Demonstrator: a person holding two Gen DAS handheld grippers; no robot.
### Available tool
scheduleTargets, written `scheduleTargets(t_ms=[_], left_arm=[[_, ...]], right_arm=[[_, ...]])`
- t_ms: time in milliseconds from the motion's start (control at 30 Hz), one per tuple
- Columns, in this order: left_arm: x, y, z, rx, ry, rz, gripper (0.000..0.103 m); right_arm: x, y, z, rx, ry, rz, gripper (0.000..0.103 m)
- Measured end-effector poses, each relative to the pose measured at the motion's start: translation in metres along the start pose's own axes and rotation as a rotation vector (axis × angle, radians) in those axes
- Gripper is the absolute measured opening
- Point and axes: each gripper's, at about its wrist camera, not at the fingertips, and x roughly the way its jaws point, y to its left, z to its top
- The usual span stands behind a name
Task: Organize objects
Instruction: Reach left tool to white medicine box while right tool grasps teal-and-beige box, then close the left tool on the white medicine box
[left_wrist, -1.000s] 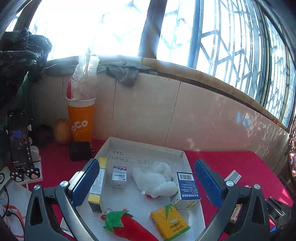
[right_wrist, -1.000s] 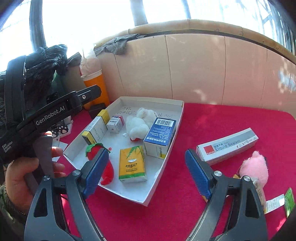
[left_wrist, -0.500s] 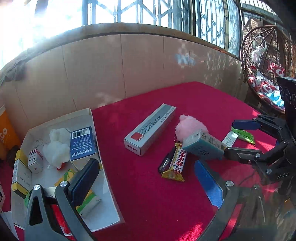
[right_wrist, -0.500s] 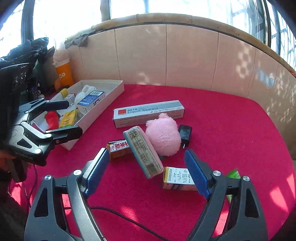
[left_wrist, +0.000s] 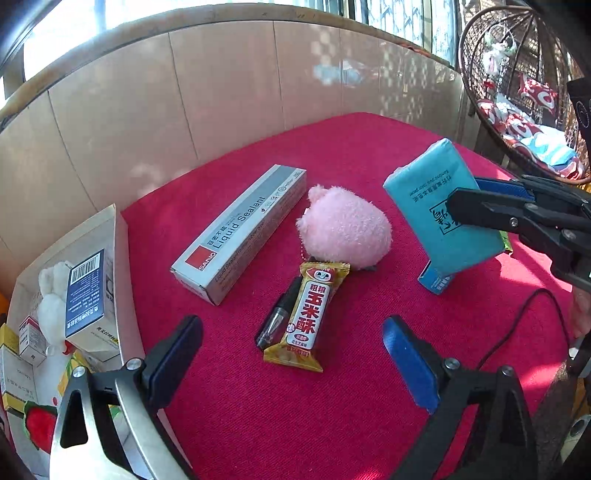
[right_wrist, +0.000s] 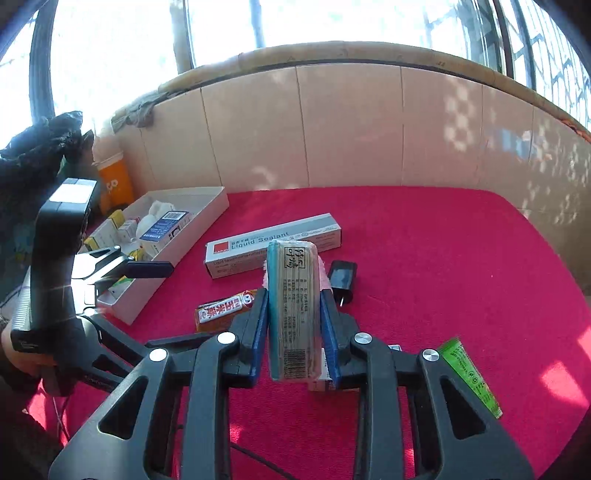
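Observation:
My right gripper (right_wrist: 293, 332) is shut on a teal tissue pack (right_wrist: 293, 306) and holds it above the red table; the pack also shows in the left wrist view (left_wrist: 439, 210) at the right. My left gripper (left_wrist: 291, 354) is open and empty, low over a yellow snack bar (left_wrist: 309, 314) and a black pen (left_wrist: 279, 314). A pink plush (left_wrist: 345, 227) and a grey Liquid Sealant box (left_wrist: 240, 230) lie beyond. The white tray (left_wrist: 120, 266) at the left holds a blue box (left_wrist: 85, 291), a white plush and small boxes.
A black charger (right_wrist: 341, 278), a green packet (right_wrist: 471, 376) and a small box under the tissue pack lie on the red cloth (right_wrist: 443, 258). An orange cup (right_wrist: 114, 182) stands behind the tray. A tiled wall (left_wrist: 221, 92) bounds the table's far side. A cable (left_wrist: 517, 317) runs at the right.
My right gripper has closed on the tissue pack and lifted it off the table. My left gripper has swung from the tray toward the items on the red cloth and come closer.

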Motion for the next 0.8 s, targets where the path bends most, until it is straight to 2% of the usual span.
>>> scheduleTargets(t_ms=[67, 200, 367, 433, 500, 533, 567, 667, 800], left_arm=[[0.001, -0.016, 0.007, 0.045, -0.014, -0.027, 0.089], [0.013, -0.057, 0.021, 0.174, -0.022, -0.073, 0.089], [0.032, -0.100, 0.036, 0.234, -0.014, -0.177, 0.089], [0.041, -0.116, 0.040, 0.272, -0.009, -0.197, 0.089], [0.054, -0.129, 0.047, 0.308, 0.014, -0.187, 0.073], [0.061, -0.133, 0.050, 0.312, 0.035, -0.177, 0.042], [0.067, -0.134, 0.050, 0.306, 0.055, -0.169, 0.024], [0.065, -0.128, 0.045, 0.275, 0.047, -0.187, 0.024], [0.041, -0.115, 0.037, 0.203, 0.002, -0.211, 0.024]], right_arm=[[-0.019, -0.027, 0.002, 0.089, -0.041, -0.022, 0.026], [-0.048, -0.070, -0.003, 0.210, -0.093, -0.063, 0.026], [-0.063, -0.095, -0.014, 0.286, -0.117, -0.065, 0.026], [-0.064, -0.101, -0.017, 0.307, -0.114, -0.056, 0.026], [-0.064, -0.105, -0.020, 0.333, -0.113, -0.046, 0.026], [-0.065, -0.108, -0.021, 0.343, -0.114, -0.039, 0.026], [-0.067, -0.109, -0.022, 0.345, -0.114, -0.034, 0.026], [-0.073, -0.108, -0.022, 0.339, -0.124, -0.027, 0.026], [-0.076, -0.103, -0.021, 0.340, -0.138, -0.003, 0.026]])
